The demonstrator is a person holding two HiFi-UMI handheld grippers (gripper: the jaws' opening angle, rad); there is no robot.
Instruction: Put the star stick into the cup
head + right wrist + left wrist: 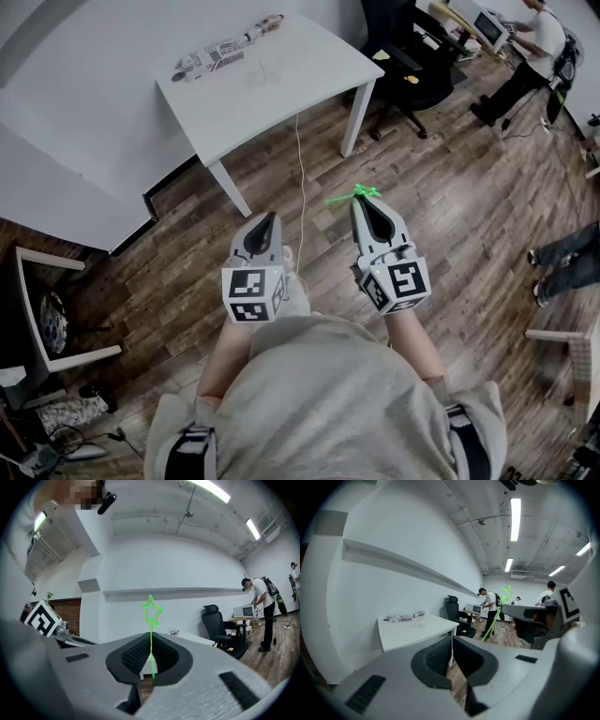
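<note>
As things stand: star stick (151, 620) picked up; cup (420, 620) on bench (281, 89) well apart, insertion left.
Right tongs (151, 641): clamped on stick.
Left tongs (452, 640): together, empty.

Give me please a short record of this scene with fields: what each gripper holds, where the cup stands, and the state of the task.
right gripper: shut on the star stick, star end pointing out past the jaws
left gripper: shut, nothing between the jaws
cup: clear, upright on the white table, apart from both grippers
task state: stick not yet in the cup
</note>
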